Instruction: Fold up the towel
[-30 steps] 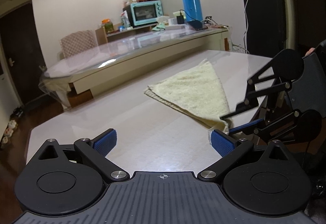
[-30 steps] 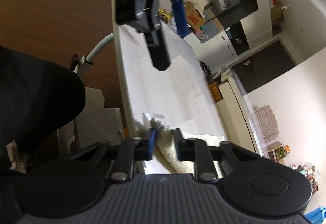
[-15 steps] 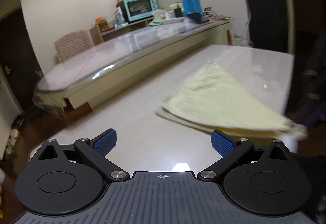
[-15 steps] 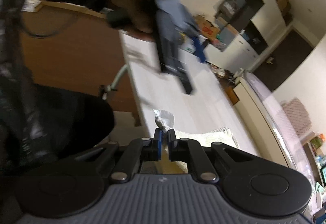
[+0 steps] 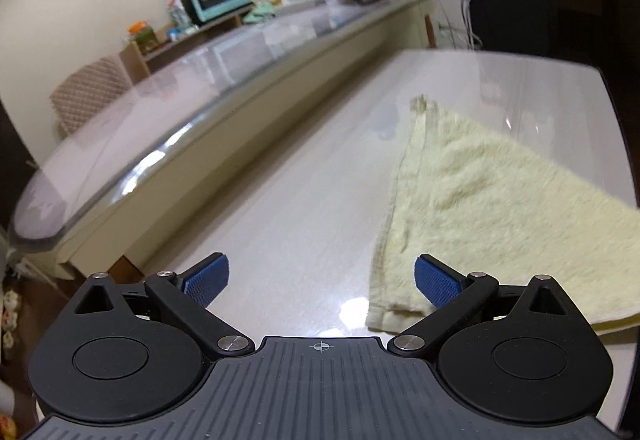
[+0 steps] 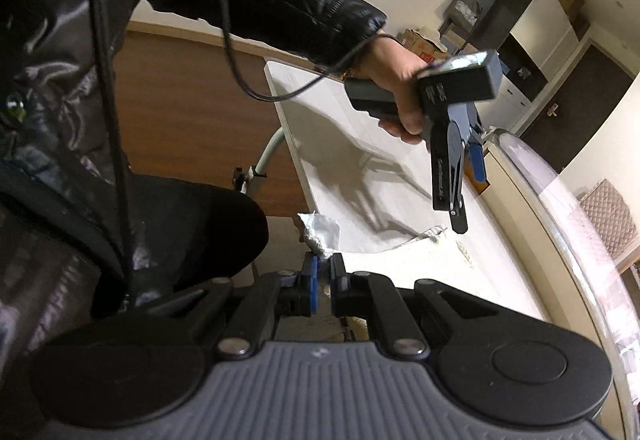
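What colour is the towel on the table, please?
Pale yellow towel; clearest in the left wrist view.

Towel [image 5: 480,199] on table [image 5: 280,199], counter [image 5: 240,79] behind

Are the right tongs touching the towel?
Touching: in the right wrist view the right tongs are shut on a corner of the towel.

The pale yellow terry towel [image 5: 492,207], folded into a triangle, lies flat on the white surface [image 5: 280,207] near its right edge, one tip pointing away toward the far end, its layered hem along the left side, and one near corner lifted off the surface.
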### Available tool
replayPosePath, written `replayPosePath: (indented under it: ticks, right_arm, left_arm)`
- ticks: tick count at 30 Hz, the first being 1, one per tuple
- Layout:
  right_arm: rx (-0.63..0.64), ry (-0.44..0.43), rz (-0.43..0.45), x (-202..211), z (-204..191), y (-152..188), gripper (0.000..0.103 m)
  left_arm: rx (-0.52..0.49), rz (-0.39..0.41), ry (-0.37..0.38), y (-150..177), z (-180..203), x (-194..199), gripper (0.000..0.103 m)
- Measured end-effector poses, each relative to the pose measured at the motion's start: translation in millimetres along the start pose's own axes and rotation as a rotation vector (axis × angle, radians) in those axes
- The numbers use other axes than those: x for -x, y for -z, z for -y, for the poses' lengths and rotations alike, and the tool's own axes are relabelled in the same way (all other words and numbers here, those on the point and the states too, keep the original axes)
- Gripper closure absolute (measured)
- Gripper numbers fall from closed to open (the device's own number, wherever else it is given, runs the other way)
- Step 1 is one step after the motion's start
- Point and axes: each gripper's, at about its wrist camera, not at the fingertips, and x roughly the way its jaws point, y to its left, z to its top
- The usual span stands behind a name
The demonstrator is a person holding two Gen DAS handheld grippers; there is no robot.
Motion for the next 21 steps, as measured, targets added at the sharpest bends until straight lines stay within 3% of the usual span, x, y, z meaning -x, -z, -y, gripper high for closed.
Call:
replayPosePath:
  ticks: [5,12,21]
  right_arm:
    - [-0.023,-0.016,0.007,2,1,1,0.096]
    - [-0.095,-0.044,0.024,13,10,1,0.096]
    - [-0.114,-0.072,0.039,30,16,3,0.096]
  left_arm:
    - [-0.047,-0.041,0.017,6,-2,-15,0.001]
    - [-0.038,-0.071,0.031,11,-7,-19,0.000]
    - [-0.100,-0.086,-0.031,22,7,5,0.001]
